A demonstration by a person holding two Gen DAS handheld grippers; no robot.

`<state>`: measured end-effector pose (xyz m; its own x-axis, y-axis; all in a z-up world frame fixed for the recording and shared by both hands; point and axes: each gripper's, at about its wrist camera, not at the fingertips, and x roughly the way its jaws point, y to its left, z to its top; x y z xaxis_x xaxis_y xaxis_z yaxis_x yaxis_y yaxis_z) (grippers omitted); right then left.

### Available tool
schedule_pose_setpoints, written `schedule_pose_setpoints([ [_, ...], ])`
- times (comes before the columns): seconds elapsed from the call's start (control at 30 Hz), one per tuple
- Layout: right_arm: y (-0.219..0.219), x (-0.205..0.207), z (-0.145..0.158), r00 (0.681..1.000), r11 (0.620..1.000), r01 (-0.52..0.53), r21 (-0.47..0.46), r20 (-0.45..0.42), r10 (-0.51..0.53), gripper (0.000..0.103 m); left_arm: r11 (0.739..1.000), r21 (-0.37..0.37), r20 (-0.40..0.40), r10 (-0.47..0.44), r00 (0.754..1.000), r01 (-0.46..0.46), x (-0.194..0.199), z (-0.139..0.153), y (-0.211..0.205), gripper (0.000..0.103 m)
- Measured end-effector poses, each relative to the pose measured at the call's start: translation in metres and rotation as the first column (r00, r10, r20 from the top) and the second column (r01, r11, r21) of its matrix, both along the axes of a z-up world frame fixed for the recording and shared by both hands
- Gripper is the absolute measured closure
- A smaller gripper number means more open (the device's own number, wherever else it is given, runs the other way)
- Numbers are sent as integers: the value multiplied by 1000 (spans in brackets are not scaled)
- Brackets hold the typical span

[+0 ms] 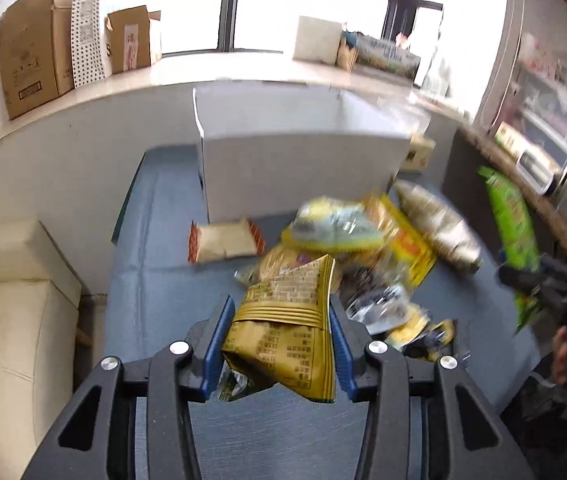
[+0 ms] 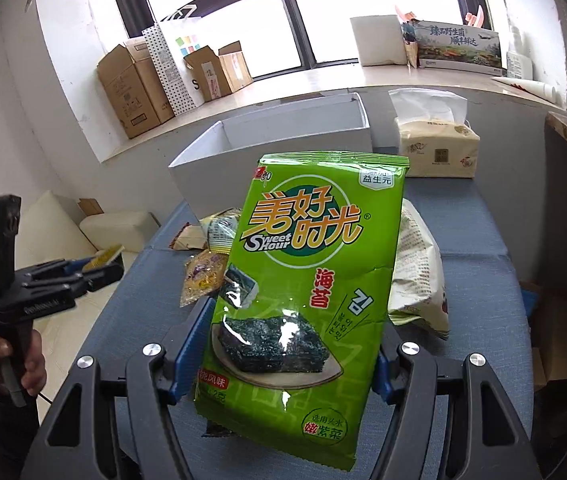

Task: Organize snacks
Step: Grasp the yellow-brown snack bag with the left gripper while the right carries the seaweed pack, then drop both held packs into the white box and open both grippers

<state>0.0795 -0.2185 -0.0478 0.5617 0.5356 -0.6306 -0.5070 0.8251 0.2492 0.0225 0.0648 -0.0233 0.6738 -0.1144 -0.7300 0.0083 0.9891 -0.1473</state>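
Observation:
My left gripper (image 1: 279, 320) is shut on a gold snack packet (image 1: 287, 328) and holds it above the blue table (image 1: 155, 240). My right gripper (image 2: 289, 332) is shut on a green seaweed bag (image 2: 307, 272), held upright in front of the white open box (image 2: 275, 144). The green bag also shows at the right of the left wrist view (image 1: 511, 220). The left gripper with its gold packet shows at the left of the right wrist view (image 2: 99, 264). A pile of snack packets (image 1: 363, 248) lies on the table before the white box (image 1: 303, 168).
A cream sofa (image 1: 11, 312) stands left of the table. Cardboard boxes (image 1: 35, 64) and a dotted bag sit on the window ledge. A tissue pack (image 2: 435, 148) lies right of the white box. A wooden counter (image 1: 523, 176) runs along the right.

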Motion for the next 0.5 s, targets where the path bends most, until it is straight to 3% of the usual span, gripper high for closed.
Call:
schedule_pose_setpoints([
  [0.23, 16, 19, 22, 998, 999, -45, 13, 37, 44, 31, 999, -43, 82, 8, 997, -4, 23, 52, 7, 53],
  [0.4, 43, 55, 48, 994, 995, -98, 14, 57, 97, 31, 998, -47, 117, 38, 992, -33, 70, 82, 12, 53],
  [0.5, 59, 98, 59, 995, 993, -101, 56, 4, 100, 31, 997, -46, 121, 70, 990, -65, 109, 91, 16, 53],
])
